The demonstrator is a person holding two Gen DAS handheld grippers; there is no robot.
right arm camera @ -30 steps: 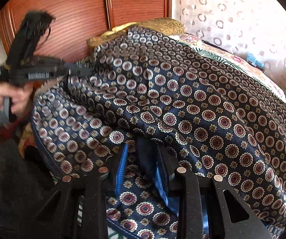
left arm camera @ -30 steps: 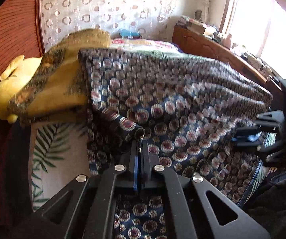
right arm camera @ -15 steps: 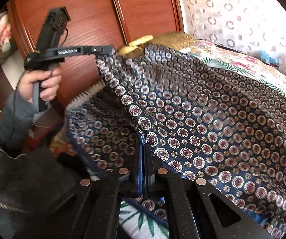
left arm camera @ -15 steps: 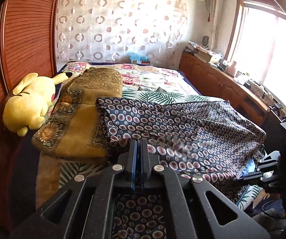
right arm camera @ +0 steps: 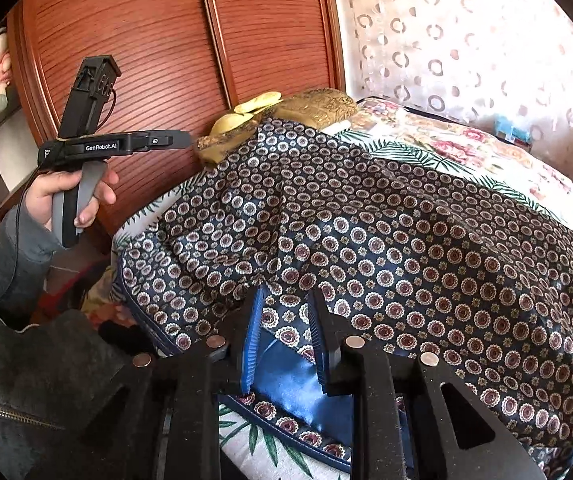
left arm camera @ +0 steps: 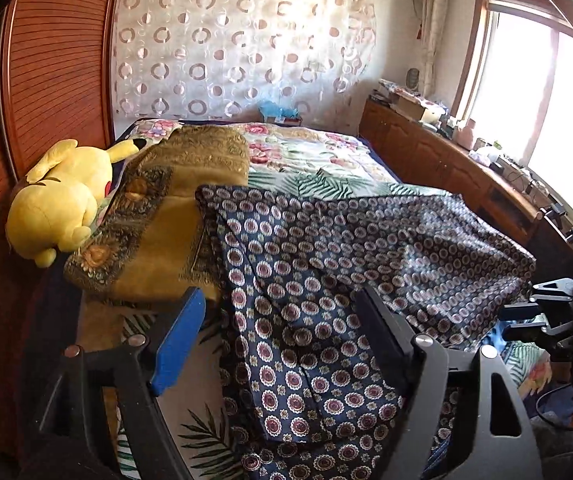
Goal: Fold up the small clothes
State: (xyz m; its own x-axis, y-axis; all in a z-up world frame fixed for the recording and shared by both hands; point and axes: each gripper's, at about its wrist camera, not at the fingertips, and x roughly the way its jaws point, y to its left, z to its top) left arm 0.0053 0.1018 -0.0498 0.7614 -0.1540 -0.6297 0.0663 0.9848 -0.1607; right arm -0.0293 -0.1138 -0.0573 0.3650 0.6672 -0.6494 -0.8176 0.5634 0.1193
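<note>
The bed (left arm camera: 326,152) fills most of the room, with a floral and palm-leaf cover, and it stands against a reddish wooden wardrobe (right arm camera: 134,32). Across its near part lies the dark blue patterned garment (left arm camera: 326,264), spread wide and a little wrinkled, with its plain blue lining (right arm camera: 298,392) turned out at the near edge. Its far left corner overlaps a folded ochre blanket (left arm camera: 158,216). Beside that blanket, against the wardrobe, lies a yellow plush toy (left arm camera: 58,196).

The left gripper (left arm camera: 278,328) is above the near left part of the garment. Its 2 jaws have just been opening and now stand wide apart; the cloth lies below them and they hold nothing. In the right wrist view this same gripper is in the air beside the wardrobe, held by the person's left hand (right arm camera: 66,196) in a grey sleeve.

The right gripper (right arm camera: 286,320) is at the near edge of the garment. Its jaws have just been opening a little and stand narrowly apart, with the edge of the cloth between them, but the pads do not press on it.
</note>
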